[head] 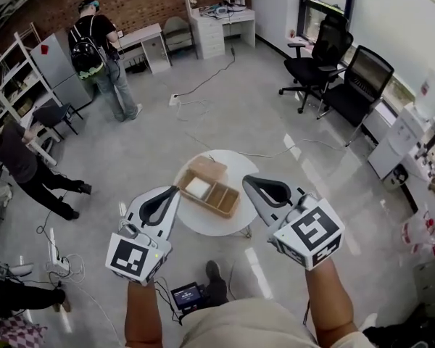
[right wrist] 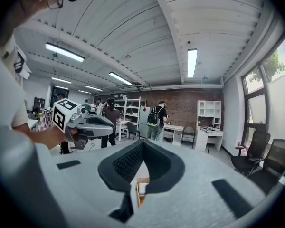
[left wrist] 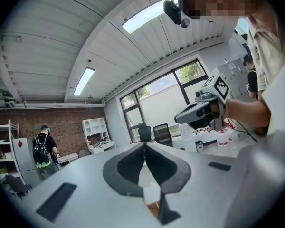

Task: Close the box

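Note:
An open wooden box (head: 216, 194) lies on a small round white table (head: 241, 167) below me. Its lid (head: 207, 169) is folded back on the far left side, and a white item (head: 198, 188) fills one compartment. My left gripper (head: 175, 189) hovers above the table's left edge, shut and empty. Level with it, my right gripper (head: 245, 180) hangs over the table's right side, also shut with nothing in it. In the left gripper view the jaws (left wrist: 144, 144) meet at the tip, with the box (left wrist: 152, 208) under them. The right gripper view shows touching tips (right wrist: 143, 141) above the box (right wrist: 141, 189).
Two black office chairs (head: 333, 71) stand at the back right, and white desks (head: 221, 20) line the brick wall. A person with a backpack (head: 101, 56) and another person (head: 29, 172) are on the left. Cables and a power strip (head: 54, 249) lie on the floor.

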`<state>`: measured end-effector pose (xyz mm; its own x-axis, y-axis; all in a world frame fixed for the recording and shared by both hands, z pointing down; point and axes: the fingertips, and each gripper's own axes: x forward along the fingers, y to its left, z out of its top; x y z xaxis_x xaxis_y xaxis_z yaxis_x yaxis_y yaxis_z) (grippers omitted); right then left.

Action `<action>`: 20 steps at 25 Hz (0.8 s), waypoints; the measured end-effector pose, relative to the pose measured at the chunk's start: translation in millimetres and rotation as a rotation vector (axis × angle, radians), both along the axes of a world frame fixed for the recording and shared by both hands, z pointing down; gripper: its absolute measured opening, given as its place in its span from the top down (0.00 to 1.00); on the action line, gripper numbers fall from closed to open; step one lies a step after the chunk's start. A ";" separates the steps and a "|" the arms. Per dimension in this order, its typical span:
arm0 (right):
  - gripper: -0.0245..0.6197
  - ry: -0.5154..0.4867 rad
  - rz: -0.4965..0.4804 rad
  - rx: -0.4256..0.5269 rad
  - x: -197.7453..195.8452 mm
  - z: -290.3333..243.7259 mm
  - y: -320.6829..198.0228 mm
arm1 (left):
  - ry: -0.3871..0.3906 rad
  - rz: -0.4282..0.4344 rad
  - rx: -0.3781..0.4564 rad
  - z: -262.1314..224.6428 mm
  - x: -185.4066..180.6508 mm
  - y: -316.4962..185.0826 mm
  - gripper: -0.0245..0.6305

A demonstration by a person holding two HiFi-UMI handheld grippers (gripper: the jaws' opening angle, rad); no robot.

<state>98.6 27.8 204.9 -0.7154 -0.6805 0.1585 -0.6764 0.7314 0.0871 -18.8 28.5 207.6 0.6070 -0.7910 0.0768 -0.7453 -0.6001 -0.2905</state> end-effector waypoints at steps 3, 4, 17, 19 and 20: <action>0.97 -0.005 0.012 -0.020 -19.5 1.3 -30.4 | 0.010 0.030 0.002 -3.1 -17.5 -34.2 0.94; 0.97 -0.004 0.017 -0.021 -25.0 1.4 -42.0 | 0.014 0.038 0.001 -4.2 -24.0 -46.9 0.94; 0.97 -0.013 0.093 -0.081 -72.7 18.0 -164.2 | 0.038 0.124 -0.039 5.2 -75.8 -173.2 0.94; 0.97 -0.019 0.103 -0.095 -80.4 23.5 -179.7 | 0.042 0.130 -0.047 10.3 -86.1 -188.5 0.94; 0.97 -0.020 0.109 -0.102 -84.0 26.6 -186.7 | 0.043 0.134 -0.051 13.6 -90.8 -195.6 0.94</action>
<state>14.6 -159.0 231.5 -0.6420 -0.7354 0.2169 -0.7531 0.6580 0.0017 -109.6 -167.1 221.1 0.7107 -0.6982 0.0864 -0.6685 -0.7085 -0.2261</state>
